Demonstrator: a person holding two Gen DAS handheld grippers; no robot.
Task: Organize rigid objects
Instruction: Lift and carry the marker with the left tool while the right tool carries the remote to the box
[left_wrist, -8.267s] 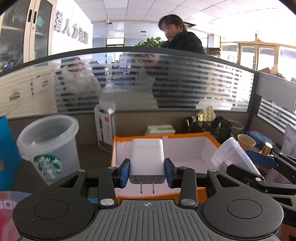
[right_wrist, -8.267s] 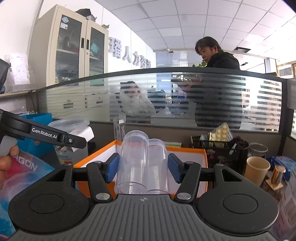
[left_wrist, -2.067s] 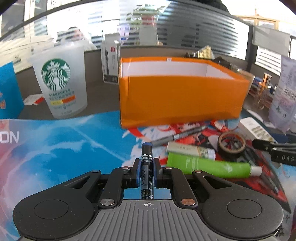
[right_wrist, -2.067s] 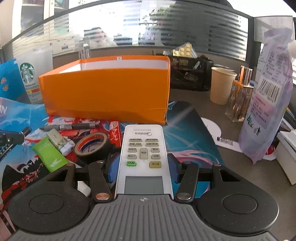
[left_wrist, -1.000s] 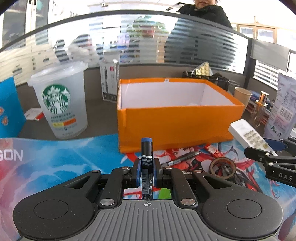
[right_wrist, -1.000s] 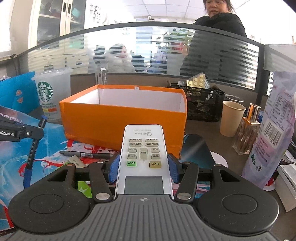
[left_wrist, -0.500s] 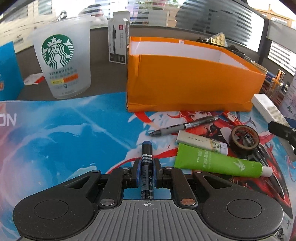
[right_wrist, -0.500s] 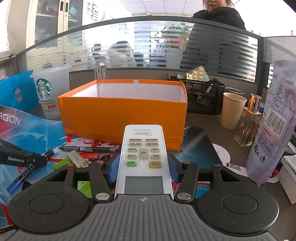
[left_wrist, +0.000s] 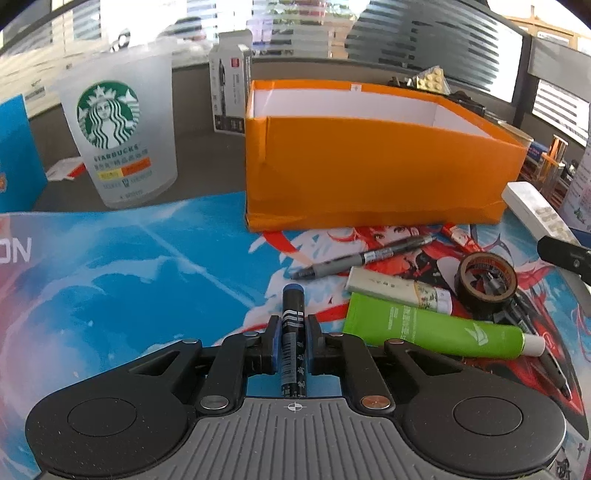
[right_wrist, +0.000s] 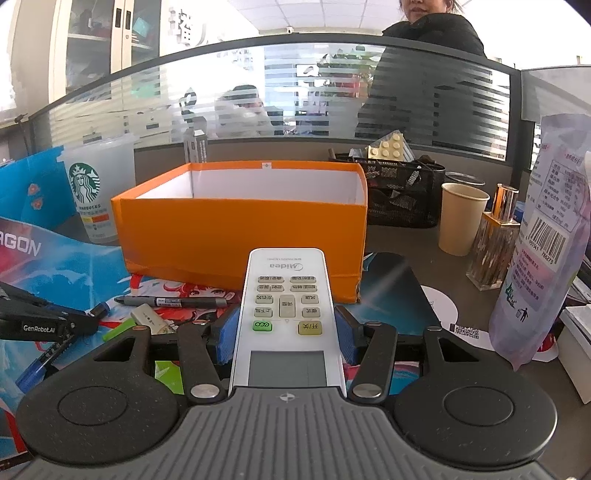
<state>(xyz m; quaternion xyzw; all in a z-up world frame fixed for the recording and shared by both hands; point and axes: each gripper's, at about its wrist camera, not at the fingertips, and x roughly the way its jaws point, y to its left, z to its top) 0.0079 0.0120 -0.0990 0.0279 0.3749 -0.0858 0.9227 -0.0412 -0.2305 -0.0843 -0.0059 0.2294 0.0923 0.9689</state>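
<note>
A blue pen (left_wrist: 292, 325) is pinched by the left gripper (left_wrist: 291, 341) and a white remote (right_wrist: 286, 310) by the right gripper (right_wrist: 286, 334), both in front of the orange box (right_wrist: 240, 236).

pen (left_wrist: 293, 325): blue, dark printed barrel, clamped lengthwise, cap forward, above the mat
remote (right_wrist: 287, 317): white, buttons up, held lengthwise
box (left_wrist: 369, 170): orange, open, white inside, behind both

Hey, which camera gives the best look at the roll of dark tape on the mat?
The left wrist view. There the tape roll lies in plain sight at the right, beside the green tube, with its ring and hollow centre both clear. In the right wrist view I cannot find the roll; the right gripper and its remote control seem to cover that spot.
</note>
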